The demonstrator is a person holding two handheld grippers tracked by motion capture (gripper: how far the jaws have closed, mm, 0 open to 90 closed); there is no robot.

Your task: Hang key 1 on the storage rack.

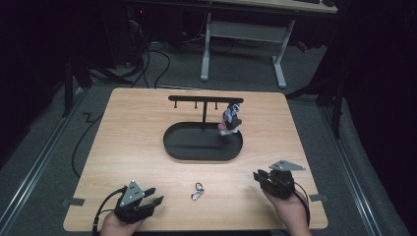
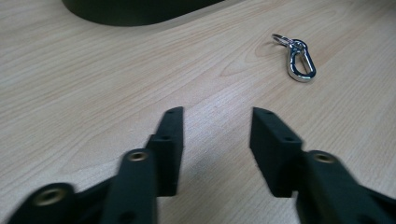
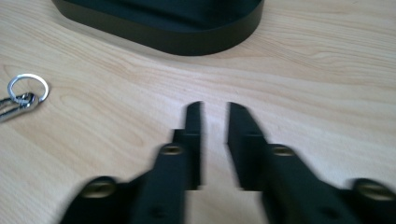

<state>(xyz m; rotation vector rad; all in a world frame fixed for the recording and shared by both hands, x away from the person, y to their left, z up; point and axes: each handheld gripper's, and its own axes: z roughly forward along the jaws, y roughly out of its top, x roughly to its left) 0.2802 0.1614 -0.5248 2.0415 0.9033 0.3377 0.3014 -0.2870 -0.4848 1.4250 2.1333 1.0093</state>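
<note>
left gripper (image 1: 153, 195) jaws gaping wide, empty | carabiner (image 1: 197, 191) lying just right-forward, long axis pointing away | right gripper (image 1: 259, 175) sitting farther off, jaws narrowed, empty

The light wooden table top (image 1: 128, 128) is pale tan with a fine, wavy brown grain. The small metal carabiner with its key ring (image 2: 297, 57) is shiny silver. The oval stand tray (image 1: 183, 150) and its hook rail (image 1: 196, 98) are matt black. The little figure hanging there (image 1: 231, 119) mixes black, white, purple and pink. Both grippers (image 1: 147, 196) (image 1: 263, 178) are black, with brass-coloured screws and grey plates on top
</note>
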